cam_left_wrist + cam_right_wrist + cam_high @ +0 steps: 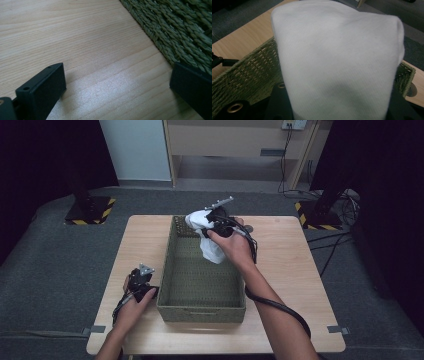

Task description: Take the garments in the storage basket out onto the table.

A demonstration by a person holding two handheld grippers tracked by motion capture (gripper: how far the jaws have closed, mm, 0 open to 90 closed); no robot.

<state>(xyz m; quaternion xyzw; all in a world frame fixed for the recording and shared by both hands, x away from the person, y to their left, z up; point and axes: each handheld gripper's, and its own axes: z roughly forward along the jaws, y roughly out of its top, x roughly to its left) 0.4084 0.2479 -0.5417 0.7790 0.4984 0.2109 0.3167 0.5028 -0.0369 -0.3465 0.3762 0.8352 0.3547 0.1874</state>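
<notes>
— What is held by the right gripper [206, 220]?
— A white cloth [209, 240] is clamped between its jaws, bunched up, over the far end of the woven basket [172, 285]; part of the cloth is seen hanging down inside, near the far right corner.

— And the left gripper [117, 82]?
— Its jaws are spread wide with nothing between them. It is rested on the tabletop [145, 240] just beside the basket's left wall, towards the near left corner.

— Where is the basket placed?
— At the middle of the tabletop.
</notes>
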